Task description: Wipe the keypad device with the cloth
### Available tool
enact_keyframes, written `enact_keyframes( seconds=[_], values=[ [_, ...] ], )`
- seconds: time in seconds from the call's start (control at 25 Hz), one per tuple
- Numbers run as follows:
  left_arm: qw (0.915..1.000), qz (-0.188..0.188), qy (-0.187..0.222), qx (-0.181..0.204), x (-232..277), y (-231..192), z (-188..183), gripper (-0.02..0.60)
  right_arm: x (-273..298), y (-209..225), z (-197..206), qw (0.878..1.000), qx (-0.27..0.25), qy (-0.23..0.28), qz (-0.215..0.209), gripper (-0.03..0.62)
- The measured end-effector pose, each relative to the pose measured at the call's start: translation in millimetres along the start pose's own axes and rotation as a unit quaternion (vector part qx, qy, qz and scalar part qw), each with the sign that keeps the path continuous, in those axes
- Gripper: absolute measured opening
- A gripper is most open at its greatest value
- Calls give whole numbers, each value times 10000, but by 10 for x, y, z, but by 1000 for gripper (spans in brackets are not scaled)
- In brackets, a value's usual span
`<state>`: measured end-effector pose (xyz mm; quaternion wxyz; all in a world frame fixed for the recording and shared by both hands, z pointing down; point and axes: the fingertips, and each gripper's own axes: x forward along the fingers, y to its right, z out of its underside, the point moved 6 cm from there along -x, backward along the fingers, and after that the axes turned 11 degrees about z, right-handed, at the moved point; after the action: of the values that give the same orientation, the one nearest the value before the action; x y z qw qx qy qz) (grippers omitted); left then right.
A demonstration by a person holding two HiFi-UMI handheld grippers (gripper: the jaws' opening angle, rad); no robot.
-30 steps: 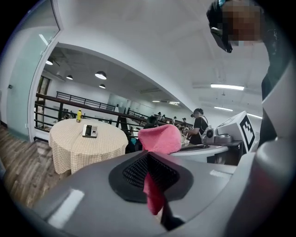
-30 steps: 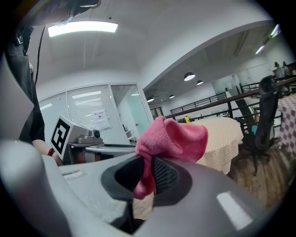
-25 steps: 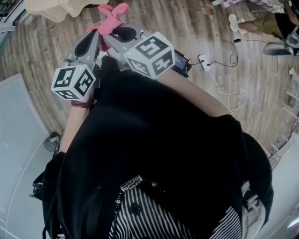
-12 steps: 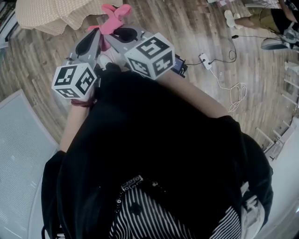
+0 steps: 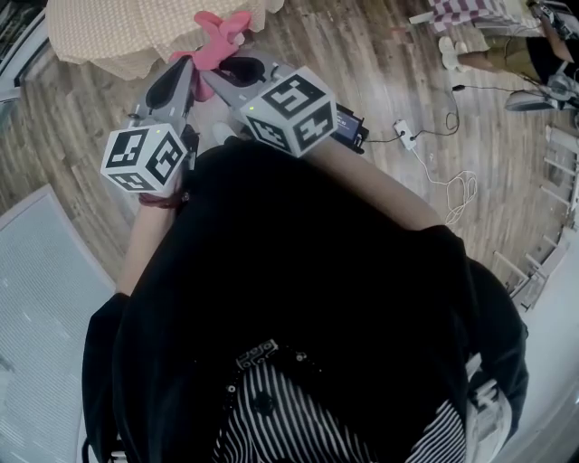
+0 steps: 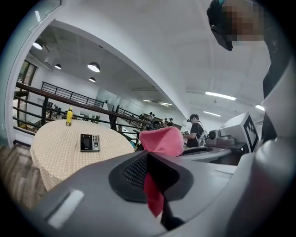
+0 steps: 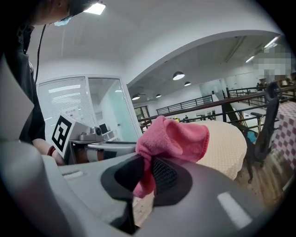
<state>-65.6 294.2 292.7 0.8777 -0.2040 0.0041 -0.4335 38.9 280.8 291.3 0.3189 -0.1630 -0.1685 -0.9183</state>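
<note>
A pink cloth (image 5: pixel 220 27) bunches up past the tips of both grippers, in front of the person's chest. My left gripper (image 5: pixel 184 65) is shut on one part of the pink cloth (image 6: pixel 161 140); a strip of it hangs between the jaws. My right gripper (image 5: pixel 221 65) is shut on another part of the pink cloth (image 7: pixel 173 138). The keypad device (image 6: pixel 89 142), dark with a small screen and keys, lies flat on a round table with a beige cover (image 6: pixel 55 155), some way ahead of the grippers. In the head view only the table's edge (image 5: pixel 136 32) shows, and the device is out of sight.
A yellow bottle (image 6: pixel 69 115) stands at the table's far side. A power strip with cables (image 5: pixel 404 133) and a dark box (image 5: pixel 350 124) lie on the wooden floor. A pale mat (image 5: pixel 36 280) lies at left. A chair (image 7: pixel 263 129) stands right of the table. People stand in the background.
The beige table has come nearer and shows larger at the top of the head view. Both grippers keep their hold on the pink cloth, close together as before.
</note>
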Motion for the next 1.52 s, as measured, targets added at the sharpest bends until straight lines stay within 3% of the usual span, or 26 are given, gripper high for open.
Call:
enact_keyframes(
  seconds=[0.24,0.64,1.12,1.52],
  values=[
    [9998,170,-11,-45,-153,-560,-37,3,528,-188,-50,9997,20,-166,150,49],
    [9997,141,67,-179,-271,-981,-60,3,966,-284,-138,9994,-56,-338,37,49],
    [9971,-575,427,-259,-417,-1559,-264,3,1685,-327,-457,9952,-448,-447,-744,49],
    [9942,-888,511,-325,51,-2403,-664,3,2576,150,-949,9908,-559,-524,-1112,49]
  ],
)
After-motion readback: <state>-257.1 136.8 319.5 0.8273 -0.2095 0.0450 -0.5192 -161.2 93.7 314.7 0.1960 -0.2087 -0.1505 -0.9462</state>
